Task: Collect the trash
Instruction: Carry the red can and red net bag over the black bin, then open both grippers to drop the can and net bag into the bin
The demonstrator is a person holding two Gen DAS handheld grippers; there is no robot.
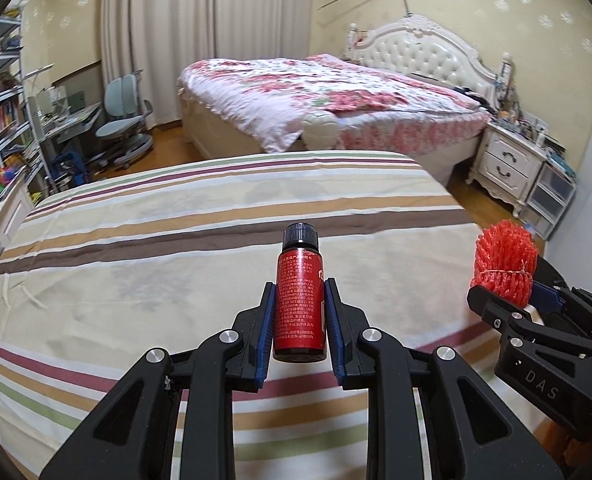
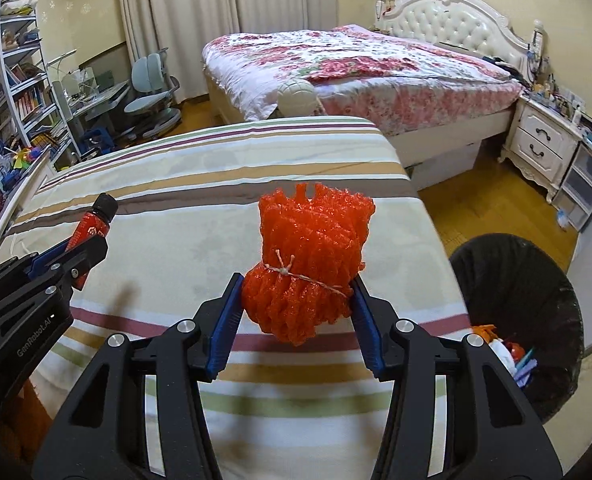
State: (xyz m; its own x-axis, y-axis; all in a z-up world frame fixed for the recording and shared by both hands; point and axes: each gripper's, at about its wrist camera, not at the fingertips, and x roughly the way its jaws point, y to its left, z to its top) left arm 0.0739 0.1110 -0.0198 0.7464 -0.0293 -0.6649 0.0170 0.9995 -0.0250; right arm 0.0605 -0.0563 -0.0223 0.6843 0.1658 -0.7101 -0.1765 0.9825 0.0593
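My left gripper (image 1: 299,296) is shut on a small red bottle (image 1: 299,304) with a black cap, held upright above the striped bedspread (image 1: 136,280). The same bottle (image 2: 90,232) and left gripper (image 2: 82,254) show at the left of the right wrist view. My right gripper (image 2: 296,300) is shut on a bundle of orange-red foam netting (image 2: 310,264) tied with string, its pads pressing both sides. That bundle (image 1: 504,260) appears at the right edge of the left wrist view. A black trash bin (image 2: 536,280) with scraps inside stands low at the right, beside the bed.
The striped bed's right edge drops to wooden floor (image 2: 476,208). Beyond stand a floral bed (image 2: 356,68), a white nightstand (image 2: 544,140), clear drawers (image 2: 588,180), and at left a desk chair (image 2: 152,84) and bookshelf (image 2: 12,80).
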